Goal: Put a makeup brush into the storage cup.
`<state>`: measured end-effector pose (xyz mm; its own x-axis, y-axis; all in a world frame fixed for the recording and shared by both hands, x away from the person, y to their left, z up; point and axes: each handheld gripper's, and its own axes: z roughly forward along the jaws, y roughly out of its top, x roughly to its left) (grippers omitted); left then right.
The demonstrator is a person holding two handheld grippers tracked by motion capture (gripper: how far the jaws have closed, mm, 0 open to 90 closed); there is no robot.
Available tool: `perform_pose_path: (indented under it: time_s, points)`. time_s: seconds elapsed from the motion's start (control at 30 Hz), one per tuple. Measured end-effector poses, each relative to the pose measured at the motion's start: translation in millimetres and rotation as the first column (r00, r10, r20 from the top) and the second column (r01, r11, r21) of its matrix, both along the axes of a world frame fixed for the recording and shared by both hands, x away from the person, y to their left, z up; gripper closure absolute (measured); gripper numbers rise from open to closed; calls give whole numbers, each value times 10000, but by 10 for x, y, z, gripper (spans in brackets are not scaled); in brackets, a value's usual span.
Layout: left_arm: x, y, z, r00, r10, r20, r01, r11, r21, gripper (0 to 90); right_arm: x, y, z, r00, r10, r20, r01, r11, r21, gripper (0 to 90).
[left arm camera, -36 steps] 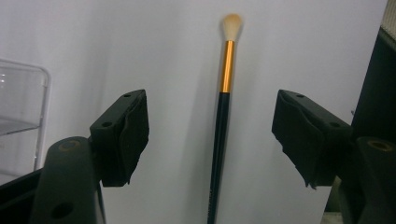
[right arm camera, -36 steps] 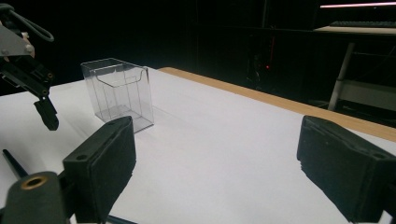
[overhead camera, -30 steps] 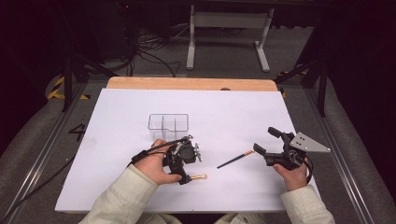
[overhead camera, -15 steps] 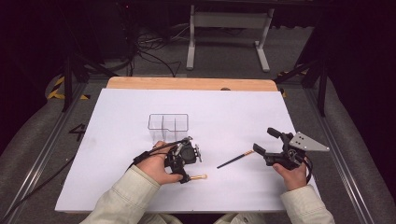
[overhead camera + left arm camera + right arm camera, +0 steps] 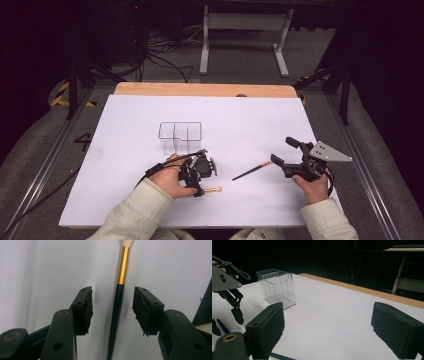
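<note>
Gold-banded dark brush [image 5: 119, 297] lies flat on white surface [image 5: 250, 120], between pads of your left gripper [image 5: 112, 307], near clear compartment box [image 5: 180, 136]. Risk: thin round handle rolls or pivots out if pads meet off-centre. Left gripper: jaws just been closing, half apart, not touching handle. Right gripper [image 5: 283, 152]: wide apart, empty, beside second brush [image 5: 251, 171].

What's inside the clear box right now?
The clear box looks empty: through its walls only its dividers and the white sheet show. Both brushes lie on the sheet outside it.
</note>
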<state>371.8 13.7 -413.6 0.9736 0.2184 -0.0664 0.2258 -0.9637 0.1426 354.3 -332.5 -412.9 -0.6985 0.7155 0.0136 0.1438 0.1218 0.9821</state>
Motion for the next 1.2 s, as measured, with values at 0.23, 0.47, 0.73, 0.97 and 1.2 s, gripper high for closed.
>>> perform_pose_path:
  time_s: [0.23,0.47,0.73,0.97,1.2]
  points:
    - [13,-19,-44,9995,293,-125,-290,9992,264,598,4,12,-5,9999,81,-118,-82,9999,-63,119]
    - [8,-35,-65,9996,218,-151,-213,9993,313,643,2,10,-2,9999,80,-98,-81,9999,-77,121]
    - [-6,-55,-75,9998,112,-179,-107,9996,279,713,2,13,-7,9998,99,-148,-101,9999,-91,121]
    - [-18,-66,-74,9999,101,50,-104,9990,438,824,7,13,-14,9997,154,-163,-155,9999,-47,121]
    - [-26,-80,-73,9999,165,48,-168,9984,541,827,11,13,-19,9996,189,-187,-190,9998,-55,121]
